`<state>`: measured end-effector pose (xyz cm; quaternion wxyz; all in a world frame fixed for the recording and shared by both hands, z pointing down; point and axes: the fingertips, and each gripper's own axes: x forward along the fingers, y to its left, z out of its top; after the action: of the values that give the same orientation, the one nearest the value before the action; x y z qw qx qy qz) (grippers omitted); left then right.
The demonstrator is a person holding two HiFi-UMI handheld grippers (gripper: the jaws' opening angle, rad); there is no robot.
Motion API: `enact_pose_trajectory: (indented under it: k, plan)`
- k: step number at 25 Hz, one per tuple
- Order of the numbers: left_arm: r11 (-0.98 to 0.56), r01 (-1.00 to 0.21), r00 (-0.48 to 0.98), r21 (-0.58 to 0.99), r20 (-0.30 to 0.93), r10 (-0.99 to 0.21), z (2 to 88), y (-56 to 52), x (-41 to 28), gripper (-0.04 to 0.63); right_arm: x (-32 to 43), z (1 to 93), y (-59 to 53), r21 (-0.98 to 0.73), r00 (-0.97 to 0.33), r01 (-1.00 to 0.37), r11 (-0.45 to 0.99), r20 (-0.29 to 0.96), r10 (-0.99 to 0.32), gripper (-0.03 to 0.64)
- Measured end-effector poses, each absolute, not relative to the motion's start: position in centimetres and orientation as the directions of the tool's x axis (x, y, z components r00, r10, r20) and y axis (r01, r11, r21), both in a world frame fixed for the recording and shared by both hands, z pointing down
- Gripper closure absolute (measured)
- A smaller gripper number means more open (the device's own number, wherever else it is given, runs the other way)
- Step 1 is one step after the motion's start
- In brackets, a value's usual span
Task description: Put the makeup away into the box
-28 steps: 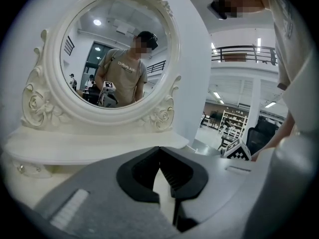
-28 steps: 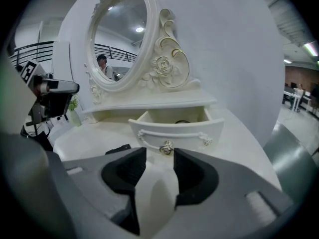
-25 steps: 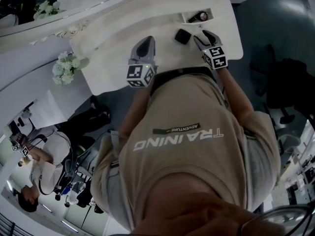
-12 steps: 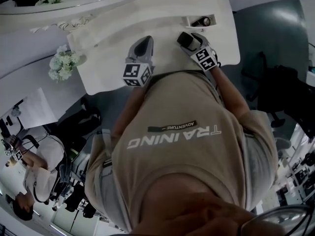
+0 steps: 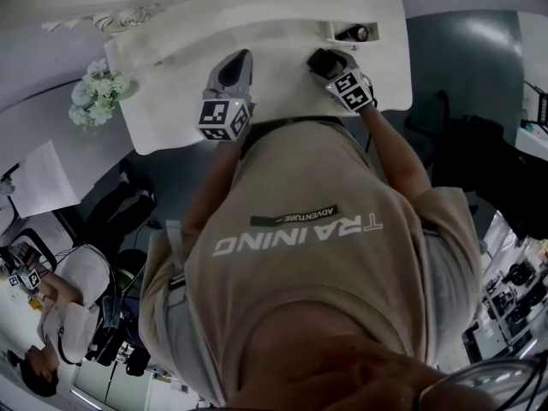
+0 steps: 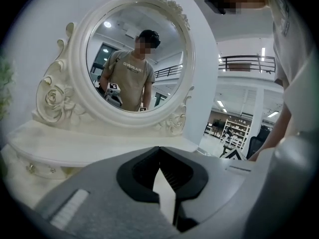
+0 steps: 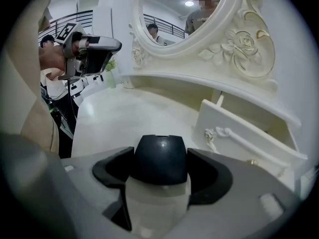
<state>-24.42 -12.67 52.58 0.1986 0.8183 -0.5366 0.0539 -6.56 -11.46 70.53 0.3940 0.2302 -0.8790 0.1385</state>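
A small bottle (image 7: pixel 160 163) with a dark cap and a pale frosted body stands on the white vanity table (image 5: pixel 282 24). My right gripper (image 7: pixel 160 185) has its jaws spread wide on either side of it, open, with the cap between the pads. In the head view the bottle's cap (image 5: pixel 319 57) shows at this gripper's (image 5: pixel 330 67) tips. The white box (image 7: pixel 239 133) lies open just to the right, and in the head view the box (image 5: pixel 339 31) holds a dark item. My left gripper (image 5: pixel 234 65) hovers over the table's middle, shut and empty, pointing at the mirror (image 6: pixel 134 59).
A bunch of white flowers (image 5: pixel 92 97) stands at the table's left end. The table's near edge (image 5: pixel 257 131) runs just under both grippers. The mirror's carved frame (image 7: pixel 239 44) rises behind the box. Another person (image 5: pixel 60 306) sits on the floor level far to the lower left.
My right gripper moved left from beside the dark-capped bottle to over it, and its jaws now stand around it. The left gripper drifted a little to the left.
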Motion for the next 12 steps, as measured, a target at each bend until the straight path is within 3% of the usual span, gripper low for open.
enact_pose_trajectory:
  k: [12]
  plan:
    - [-0.436, -0.851, 0.508, 0.292, 0.247, -0.825, 51.4, -12.9, -22.3, 0.588, -5.8, 63.5, -10.9, -0.021, -0.577, -0.581, 0.814, 0.716, -0.393, 0.284]
